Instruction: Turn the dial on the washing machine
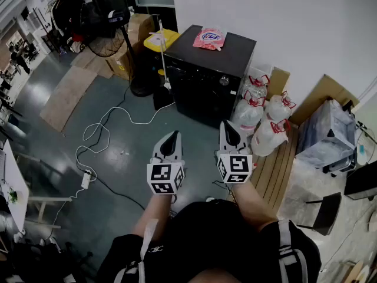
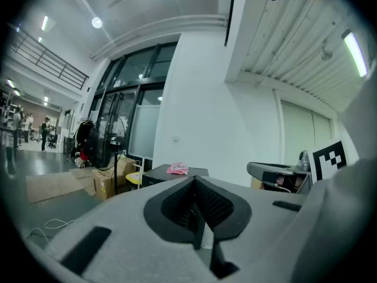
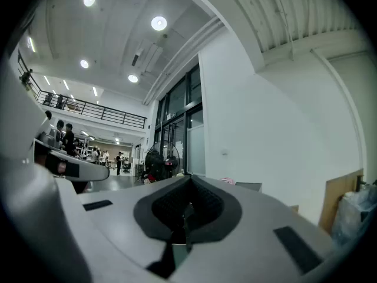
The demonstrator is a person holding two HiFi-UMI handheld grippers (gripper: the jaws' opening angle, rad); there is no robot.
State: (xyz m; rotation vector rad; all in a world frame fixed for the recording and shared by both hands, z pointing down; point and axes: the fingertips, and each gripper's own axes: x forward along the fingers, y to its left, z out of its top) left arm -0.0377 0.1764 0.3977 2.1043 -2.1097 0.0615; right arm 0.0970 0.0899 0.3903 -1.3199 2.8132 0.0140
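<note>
we find the left gripper [image 1: 174,135] and right gripper [image 1: 225,125] both clenched, empty, well apart from one washing machine [image 1: 203,69] with one front dial [image 1: 224,81]. one pink packet [image 1: 210,38] lies atop; its print, perhaps a brand, is too small to read.

Head view looks steeply down; both gripper views face the washing machine [image 1: 209,69].

We look down on a grey-blue floor [image 1: 126,158]. At twelve o'clock stands a black washing machine [image 1: 206,69]. At eleven are a pedestal fan [image 1: 109,22] and cardboard boxes [image 1: 121,63], at ten a flat cardboard sheet [image 1: 68,96], at nine a white cable [image 1: 103,131] and power strip [image 1: 86,179]. At two, clear bags [image 1: 265,125] sit on wooden slats [image 1: 281,161].
</note>
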